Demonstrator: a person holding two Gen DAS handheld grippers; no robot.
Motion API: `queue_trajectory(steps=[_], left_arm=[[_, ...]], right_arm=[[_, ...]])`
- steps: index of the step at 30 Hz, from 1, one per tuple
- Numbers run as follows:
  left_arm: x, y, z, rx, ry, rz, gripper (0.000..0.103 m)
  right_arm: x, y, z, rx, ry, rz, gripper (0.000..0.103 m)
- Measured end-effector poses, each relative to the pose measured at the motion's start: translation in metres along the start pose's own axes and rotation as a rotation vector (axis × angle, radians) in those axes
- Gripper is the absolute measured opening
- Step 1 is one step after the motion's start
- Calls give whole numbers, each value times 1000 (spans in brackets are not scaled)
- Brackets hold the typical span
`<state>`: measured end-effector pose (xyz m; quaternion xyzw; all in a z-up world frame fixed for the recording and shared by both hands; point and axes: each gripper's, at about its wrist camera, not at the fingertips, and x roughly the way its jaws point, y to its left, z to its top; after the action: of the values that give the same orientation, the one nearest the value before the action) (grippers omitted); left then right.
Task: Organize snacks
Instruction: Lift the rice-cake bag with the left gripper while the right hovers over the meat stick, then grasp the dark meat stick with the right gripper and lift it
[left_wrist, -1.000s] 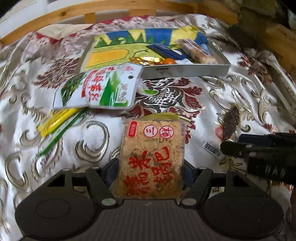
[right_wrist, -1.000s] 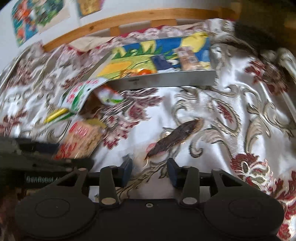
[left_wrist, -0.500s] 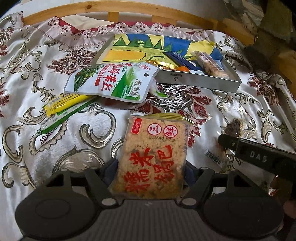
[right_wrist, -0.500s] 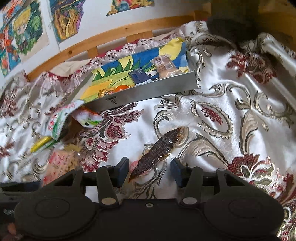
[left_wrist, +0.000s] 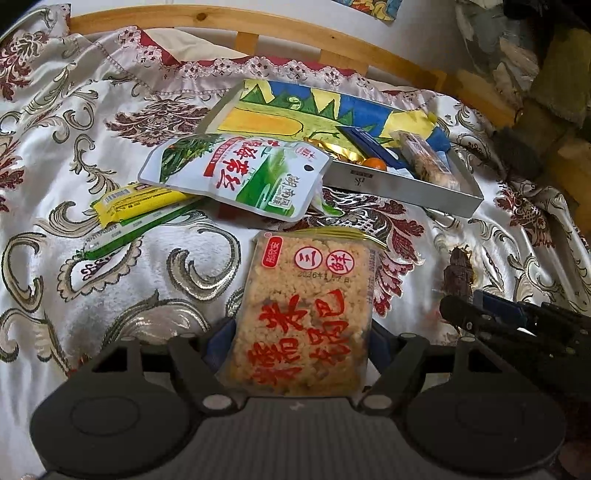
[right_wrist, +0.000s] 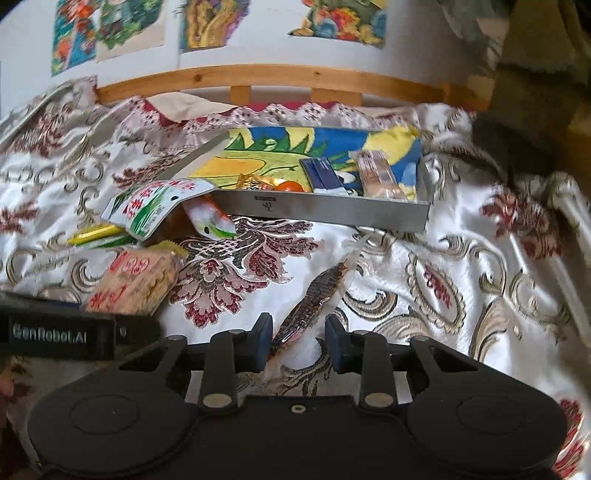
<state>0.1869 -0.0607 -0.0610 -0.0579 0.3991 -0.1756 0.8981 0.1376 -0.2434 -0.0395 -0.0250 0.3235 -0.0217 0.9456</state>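
**A:** Clamping a clear square packet of golden puffed-rice cake with red lettering (left_wrist: 303, 317) by its two side edges, the left gripper (left_wrist: 295, 343) holds it flat and label-up just above the silver-and-maroon brocade cloth (left_wrist: 155, 280). Why so wide a grip?

**B:** The packet is broad, so the jaws stand far apart yet press on both its flanks. That is a grasp, not an idle open claw.

**A:** And the right gripper (right_wrist: 297, 341)?

**B:** Its jaws have just been closing around the near end of a slim dark-brown dried-fish snack in clear wrap (right_wrist: 314, 295). The left pad looks to be touching the wrapper. A gap shows on the other side, so I judge it not yet clenched, with the snack lying on the cloth.

**A:** Where does everything go?

**B:** Likely the shallow rectangular metal tray lined with a bright crayon drawing (right_wrist: 332, 212), farther back on the cloth. It holds a dark-blue packet (right_wrist: 325, 175), a long pinkish wrapped bar (right_wrist: 376, 177), a small orange sweet (right_wrist: 290, 185) and a gold foil wrapper (left_wrist: 336, 149).

**A:** What waits outside?

**B:** A white-and-green pouch with red characters (left_wrist: 240, 173) leans on the tray's corner, beside a yellow bar (left_wrist: 140, 203) and a green stick pack (left_wrist: 136, 230).
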Motion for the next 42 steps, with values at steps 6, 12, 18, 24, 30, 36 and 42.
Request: queue_trajectory(steps=[6,12,18,24,30,36,42], left_arm=[[-1,0,-1,-9,-12,0,77],[-1,0,-2,-12,-16,2,77],[0,1,-2,-13,-16,2,77],[-2,1,-2,-17,-23,0,76],[-8,1,-4,-22,-63,4,75],[-19,9,-6,-71,-136,-25,74],[-26,13,-7,-95,-176,-43,73]], right_arm=[[-6,29,-6,-245,-72,-65,33],[10,5,-4,-32,34,2,45],[21,-25,-7,260,79,120,65],[16,-11,-6,146,49,20,32],[8,-3,-5,40,-4,-17,26],[-3,25,-8,-184,-74,-79,16],[-6,28,-8,-222,-97,-104,15]])
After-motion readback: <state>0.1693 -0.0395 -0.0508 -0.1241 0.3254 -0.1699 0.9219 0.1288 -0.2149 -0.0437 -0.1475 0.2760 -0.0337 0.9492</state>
